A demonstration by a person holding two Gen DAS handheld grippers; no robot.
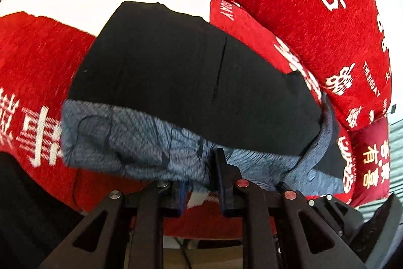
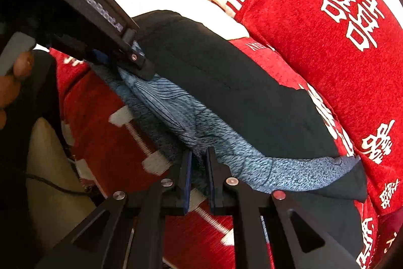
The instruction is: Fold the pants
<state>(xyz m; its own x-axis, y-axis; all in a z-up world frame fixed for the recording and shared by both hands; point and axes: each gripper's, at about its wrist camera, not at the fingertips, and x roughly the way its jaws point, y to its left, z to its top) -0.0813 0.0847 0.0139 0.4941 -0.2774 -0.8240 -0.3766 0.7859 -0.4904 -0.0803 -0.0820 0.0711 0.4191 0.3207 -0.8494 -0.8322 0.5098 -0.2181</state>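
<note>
On the red bedspread printed with white characters [image 1: 37,62], a pair of black pants with a blue-grey patterned lining [image 1: 191,77] is laid out, the black outer face up and the lining exposed along the near edge. At the left end of that edge, the left gripper [image 1: 201,168] is seen with its jaws drawn close on the blue-grey lining — the cloth is pinched between them, bunched just ahead of the fingertips. From the right wrist view, the same tool [image 2: 126,59] is seen clamped on the far end of the lining strip. Further right along the hem, the right gripper [image 2: 199,158] is pressed together on the speckled blue-grey fabric, a fold of which is caught between the two dark fingers [image 2: 187,175]. Beyond the pants [image 2: 239,97], a red quilt with large white characters [image 2: 327,29] is heaped — its edge touches the black cloth.
</note>
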